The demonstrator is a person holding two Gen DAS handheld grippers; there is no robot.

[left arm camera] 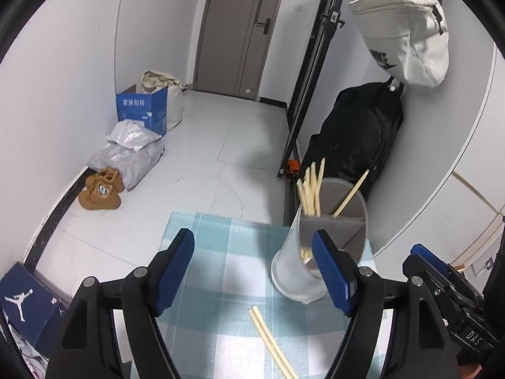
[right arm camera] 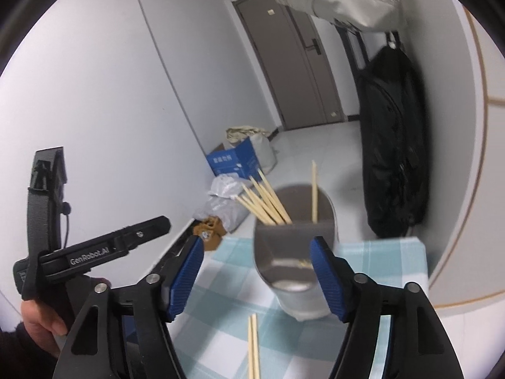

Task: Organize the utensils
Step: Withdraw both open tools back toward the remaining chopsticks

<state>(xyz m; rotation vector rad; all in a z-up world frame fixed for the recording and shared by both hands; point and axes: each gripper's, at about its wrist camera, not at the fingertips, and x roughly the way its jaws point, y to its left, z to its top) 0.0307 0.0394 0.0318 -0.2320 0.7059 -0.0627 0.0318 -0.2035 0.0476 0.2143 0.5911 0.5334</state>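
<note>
Both tools gape wide and hold nothing — the left tool (left arm camera: pixel 252 271) and right tool (right arm camera: pixel 257 276) hover above the checked worktop (left arm camera: pixel 221 284). A divided grey holder (left arm camera: pixel 318 252) stands there with chopsticks (left arm camera: pixel 311 189) inside — two loose chopsticks (left arm camera: pixel 271 341) lie near it.

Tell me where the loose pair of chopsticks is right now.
The loose chopsticks lie flat on the checked cloth, just in front of the grey holder, low between both open tools.

We see tan shoes (left arm camera: pixel 100 191) beside grey parcel bags (left arm camera: pixel 127 154), a blue box (left arm camera: pixel 142 110), a black backpack (left arm camera: pixel 356 140), and a white bag (left arm camera: pixel 407 34) hanging above.
</note>
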